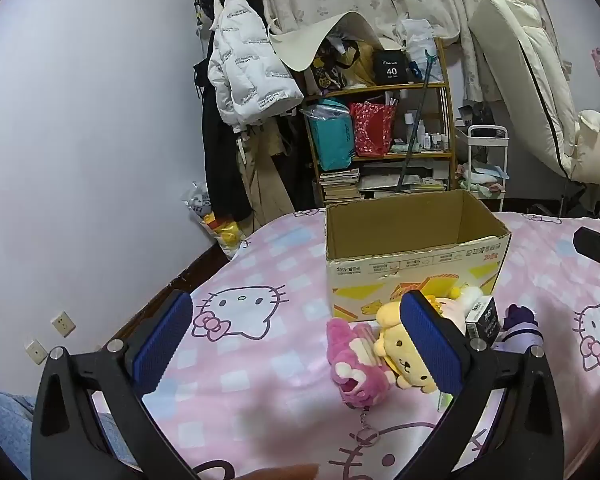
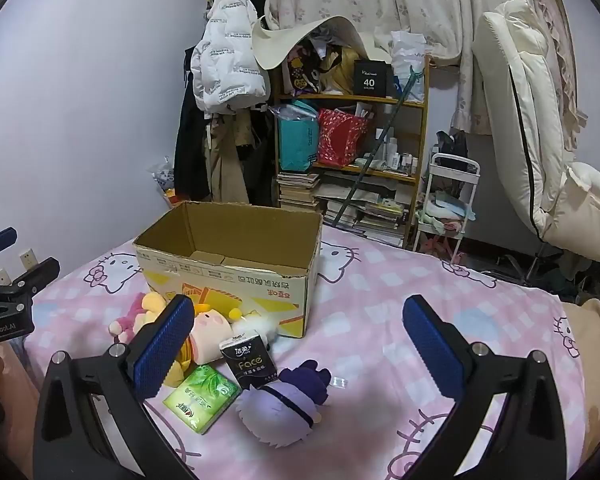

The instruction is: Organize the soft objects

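An open cardboard box stands on the pink patterned bed. In front of it lie a pink plush, a yellow dog plush, a pink-cheeked plush, a purple plush, a black tissue pack and a green tissue pack. My left gripper is open above the bed, its right finger in front of the yellow plush. My right gripper is open, with the tissue packs and purple plush lying below between its fingers. Neither holds anything.
A cluttered wooden shelf and hanging coats stand behind the bed against the wall. A white chair leans at the right. A small white cart sits by the shelf. The bed sheet right of the box is bare.
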`<state>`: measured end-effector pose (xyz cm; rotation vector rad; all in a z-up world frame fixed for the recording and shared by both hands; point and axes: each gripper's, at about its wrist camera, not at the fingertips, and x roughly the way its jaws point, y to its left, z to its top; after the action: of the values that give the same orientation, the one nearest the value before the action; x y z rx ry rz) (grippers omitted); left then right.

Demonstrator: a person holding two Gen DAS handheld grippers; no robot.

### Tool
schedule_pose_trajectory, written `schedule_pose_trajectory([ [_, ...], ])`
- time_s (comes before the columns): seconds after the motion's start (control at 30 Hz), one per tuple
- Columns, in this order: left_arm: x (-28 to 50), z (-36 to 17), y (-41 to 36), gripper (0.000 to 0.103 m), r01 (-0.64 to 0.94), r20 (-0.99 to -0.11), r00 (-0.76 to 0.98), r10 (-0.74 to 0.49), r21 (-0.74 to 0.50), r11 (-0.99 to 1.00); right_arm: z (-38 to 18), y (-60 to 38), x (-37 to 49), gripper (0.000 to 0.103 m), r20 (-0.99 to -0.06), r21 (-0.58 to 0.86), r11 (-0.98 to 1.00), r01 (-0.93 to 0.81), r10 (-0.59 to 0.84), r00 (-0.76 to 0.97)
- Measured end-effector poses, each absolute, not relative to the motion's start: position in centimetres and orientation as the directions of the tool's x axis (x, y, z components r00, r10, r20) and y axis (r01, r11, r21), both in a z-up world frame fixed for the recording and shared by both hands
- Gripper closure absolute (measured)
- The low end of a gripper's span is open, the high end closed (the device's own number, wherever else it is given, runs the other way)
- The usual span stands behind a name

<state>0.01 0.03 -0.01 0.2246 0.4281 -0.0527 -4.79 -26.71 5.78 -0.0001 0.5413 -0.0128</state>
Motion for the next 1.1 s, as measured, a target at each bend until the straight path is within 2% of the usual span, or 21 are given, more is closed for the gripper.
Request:
schedule_pose_trajectory([
  [0.13, 0.29, 0.21, 0.61, 0.001, 0.124, -0.448, 0.893, -0.036, 0.169, 0.978, 5.82, -26.7, -4.81, 0.0, -0.515, -0.006, 1.0, 0.01, -0.012, 0.857],
  [1.1, 0.54, -0.35, -0.05, 0.001, 0.122, -0.453, 0.891, -0.021, 0.194, 0.973, 6.0, -26.94, -4.86, 0.0, -0.518, -0.012, 1.0, 0.011, -0.015, 0.855],
])
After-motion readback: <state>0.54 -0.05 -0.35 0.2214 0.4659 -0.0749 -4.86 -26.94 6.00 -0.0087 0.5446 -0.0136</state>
